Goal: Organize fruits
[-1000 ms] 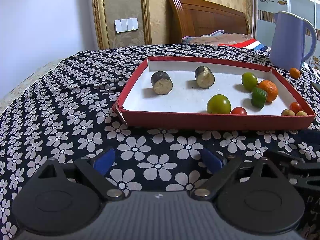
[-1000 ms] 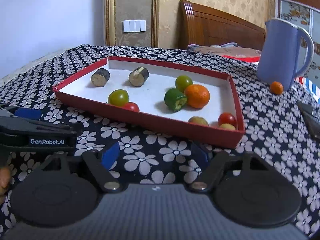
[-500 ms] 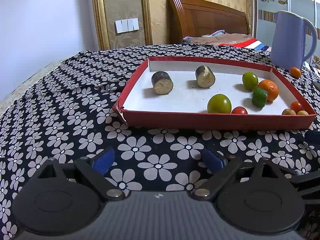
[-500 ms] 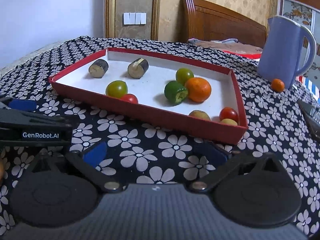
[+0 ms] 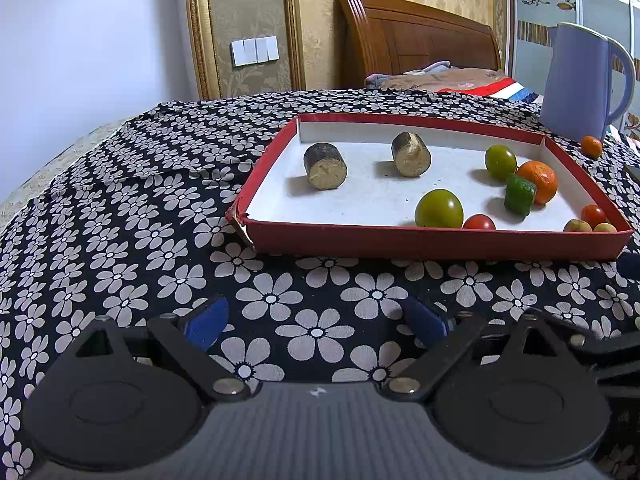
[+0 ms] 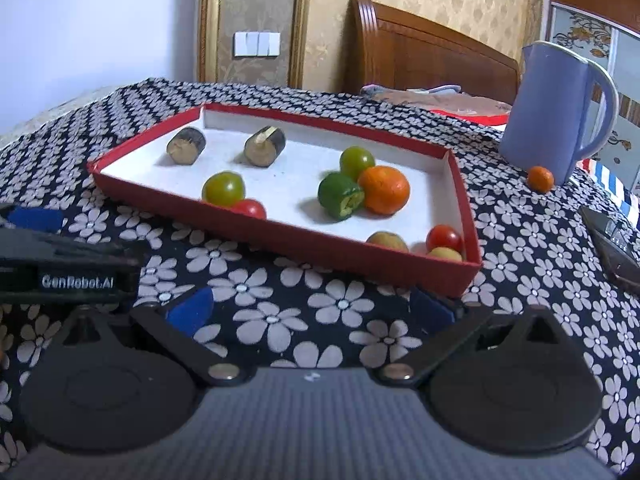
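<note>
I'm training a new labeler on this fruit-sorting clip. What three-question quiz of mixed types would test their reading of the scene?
1. True or false: the small orange fruit by the blue jug lies inside the red tray.
2. How many brown cut cylinders lie in the tray?
3. The right gripper is: A) open and empty, B) shut on a tomato, C) holding the jug.

Key: 1 false; 2 two; 3 A.

I'm seeing green and red tomatoes (image 6: 223, 188), an orange mandarin (image 6: 384, 189) and brown cut cylinders (image 5: 325, 165) lying in the shallow red-walled, white-floored cardboard tray (image 6: 460, 184); another small mandarin (image 6: 540, 179) is sitting outside.
</note>
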A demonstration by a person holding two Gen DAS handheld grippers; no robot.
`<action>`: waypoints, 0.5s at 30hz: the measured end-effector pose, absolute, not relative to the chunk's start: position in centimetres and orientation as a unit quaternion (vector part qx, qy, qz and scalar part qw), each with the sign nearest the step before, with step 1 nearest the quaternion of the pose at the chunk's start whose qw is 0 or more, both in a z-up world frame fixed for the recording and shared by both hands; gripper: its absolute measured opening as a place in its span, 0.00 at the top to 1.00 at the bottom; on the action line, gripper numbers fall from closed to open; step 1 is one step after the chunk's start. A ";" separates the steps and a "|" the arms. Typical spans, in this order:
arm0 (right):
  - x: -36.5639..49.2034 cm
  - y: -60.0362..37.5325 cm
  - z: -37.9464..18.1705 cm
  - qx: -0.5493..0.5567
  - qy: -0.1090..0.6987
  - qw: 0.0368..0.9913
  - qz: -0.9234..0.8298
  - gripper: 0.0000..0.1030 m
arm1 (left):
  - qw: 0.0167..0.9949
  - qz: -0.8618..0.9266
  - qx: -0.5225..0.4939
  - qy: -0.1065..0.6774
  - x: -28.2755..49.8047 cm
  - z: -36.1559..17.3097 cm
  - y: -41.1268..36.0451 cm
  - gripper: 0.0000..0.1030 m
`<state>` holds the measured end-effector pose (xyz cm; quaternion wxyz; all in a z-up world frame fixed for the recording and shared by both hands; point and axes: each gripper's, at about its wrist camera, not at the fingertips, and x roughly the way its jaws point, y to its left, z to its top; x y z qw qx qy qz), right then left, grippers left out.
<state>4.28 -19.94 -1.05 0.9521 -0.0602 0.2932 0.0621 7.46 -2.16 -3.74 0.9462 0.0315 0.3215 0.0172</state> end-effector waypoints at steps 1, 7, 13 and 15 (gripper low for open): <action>4.5 -20.0 -1.1 -0.061 0.298 0.951 0.062 0.00 | 0.946 0.017 0.032 0.322 7.5 -3.7 -2.2 0.07; 4.4 -19.9 -1.5 -0.063 0.300 0.950 0.059 0.00 | 0.946 0.018 0.033 0.322 7.5 -3.8 -2.1 0.07; 4.3 -20.5 -1.7 -0.042 0.306 0.949 0.064 0.00 | 0.946 0.019 0.034 0.321 7.4 -3.8 -2.2 0.07; 4.6 -21.2 -1.8 -0.018 0.316 0.946 0.072 0.00 | 0.946 0.018 0.034 0.321 7.5 -3.8 -2.2 0.07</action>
